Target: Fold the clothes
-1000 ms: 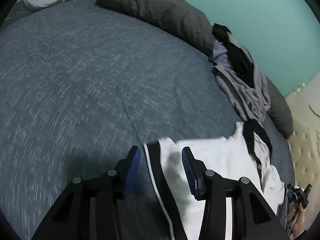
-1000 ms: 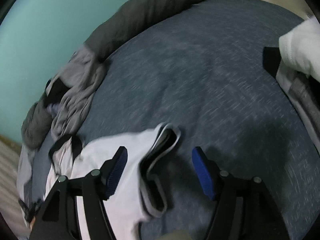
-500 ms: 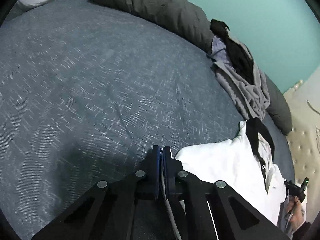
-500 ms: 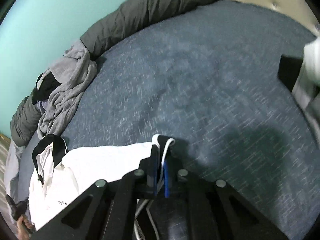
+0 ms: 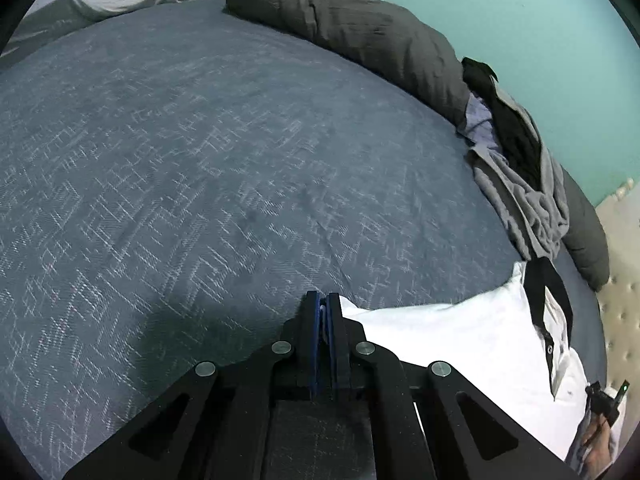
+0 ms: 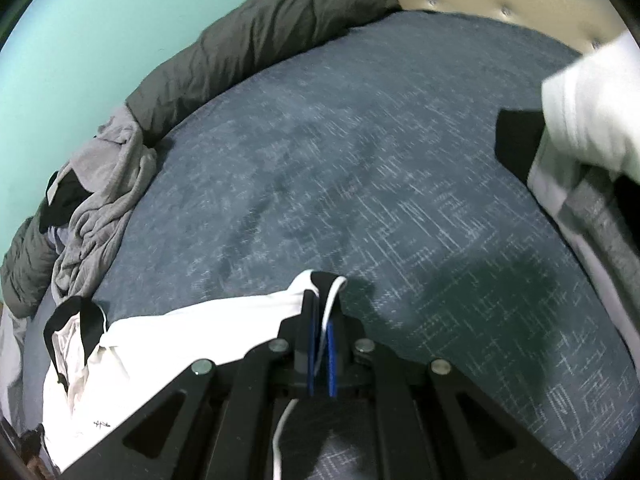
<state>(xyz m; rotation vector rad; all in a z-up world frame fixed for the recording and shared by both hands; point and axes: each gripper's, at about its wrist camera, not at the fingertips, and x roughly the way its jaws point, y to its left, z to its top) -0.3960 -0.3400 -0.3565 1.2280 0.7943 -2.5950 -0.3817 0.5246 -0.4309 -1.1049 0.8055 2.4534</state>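
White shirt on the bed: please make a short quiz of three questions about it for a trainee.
1. True or false: both grippers are shut on the white shirt.
2. What colour is its collar? A) red B) black C) green
3. Fill in: the grey clothes pile lies beside the dark ____.

Key: 1 true, left gripper and right gripper both clamp cloth; 2 B; 3 duvet.

Left gripper [image 5: 323, 308] and right gripper [image 6: 320, 312] both sit pinched closed, apparently level and low.
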